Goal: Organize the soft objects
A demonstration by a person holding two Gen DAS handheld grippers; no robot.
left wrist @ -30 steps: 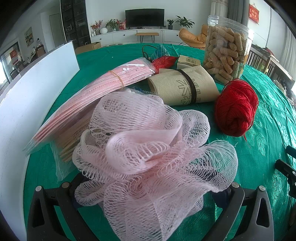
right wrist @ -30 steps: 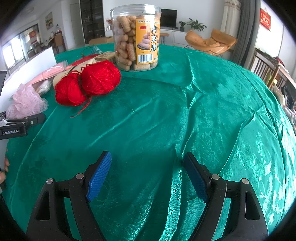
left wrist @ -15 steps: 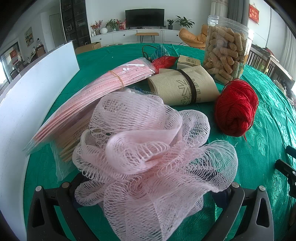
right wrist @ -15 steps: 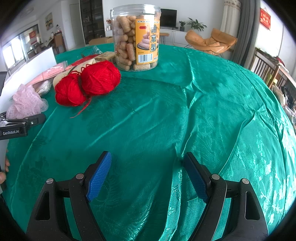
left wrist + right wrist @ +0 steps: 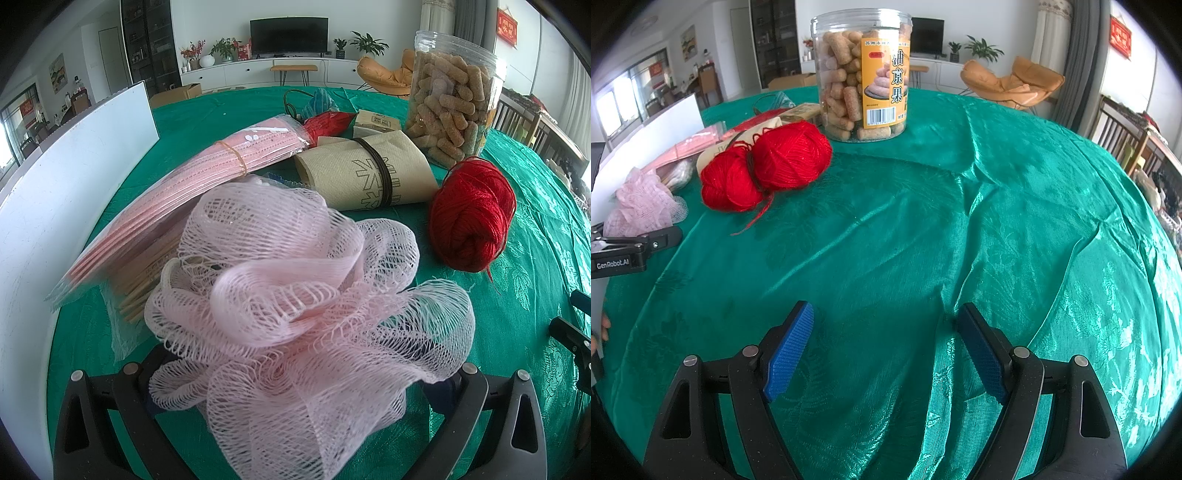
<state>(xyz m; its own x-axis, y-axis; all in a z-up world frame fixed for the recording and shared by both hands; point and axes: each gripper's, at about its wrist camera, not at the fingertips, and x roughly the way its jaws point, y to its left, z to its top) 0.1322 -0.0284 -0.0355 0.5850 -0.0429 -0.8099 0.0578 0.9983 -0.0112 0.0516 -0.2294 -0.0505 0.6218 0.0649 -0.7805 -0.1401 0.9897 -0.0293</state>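
Mesh pouf (image 5: 295, 317), the pink bath kind, is sitting right between my left claw (image 5: 291, 384) fingers on the green counter (image 5: 960, 221), but the netting hides the pads so I honestly can't tell if I'm squeezing it or just straddling it. Right claw (image 5: 886, 350) is wide open over bare cloth with nothing in it. Red yarn (image 5: 469, 221) sits just beside the pouf, with the bamboo sticks (image 5: 147, 280) tucked against its other side. My worry: loose mesh snags on those sticks or the yarn strand and drags them along when I lift.
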